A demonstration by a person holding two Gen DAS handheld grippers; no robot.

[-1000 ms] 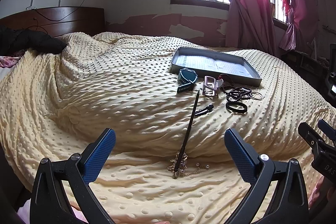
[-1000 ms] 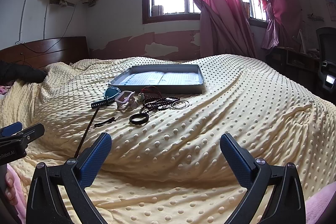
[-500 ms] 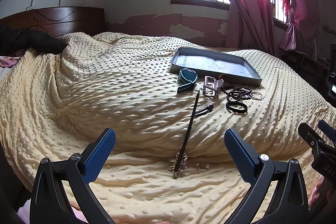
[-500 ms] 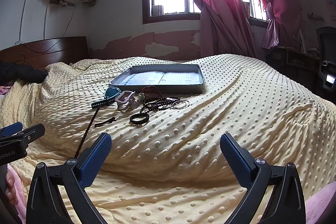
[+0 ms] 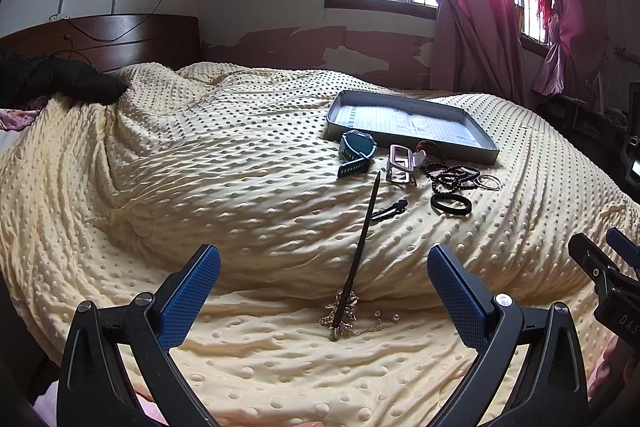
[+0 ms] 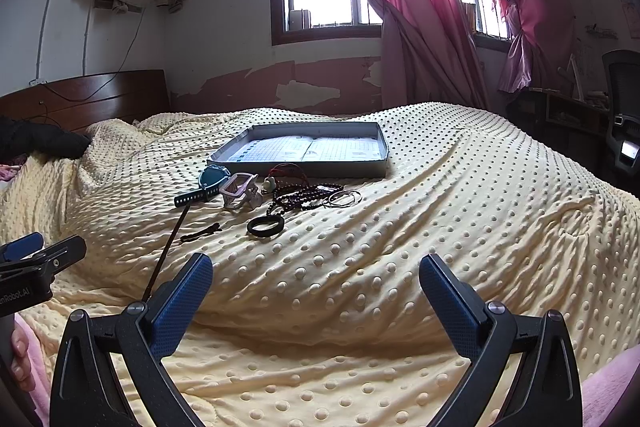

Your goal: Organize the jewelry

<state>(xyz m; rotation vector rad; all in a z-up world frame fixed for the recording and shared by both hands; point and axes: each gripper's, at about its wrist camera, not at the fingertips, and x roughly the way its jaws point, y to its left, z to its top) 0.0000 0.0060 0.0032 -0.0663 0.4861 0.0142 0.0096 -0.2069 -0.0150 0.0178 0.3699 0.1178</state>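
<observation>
Jewelry [image 5: 452, 175] lies beyond both empty hand-held grippers.

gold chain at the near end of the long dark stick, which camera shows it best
The left wrist view: the gold chain lies in plain sight between the open fingers. In the right wrist view, a finger hides the stick's near end, and no chain shows.

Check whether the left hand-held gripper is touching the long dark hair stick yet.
Apart. The left wrist view shows the left hand-held gripper open, with yellow blanket visible between each pad and the long dark hair stick.
</observation>
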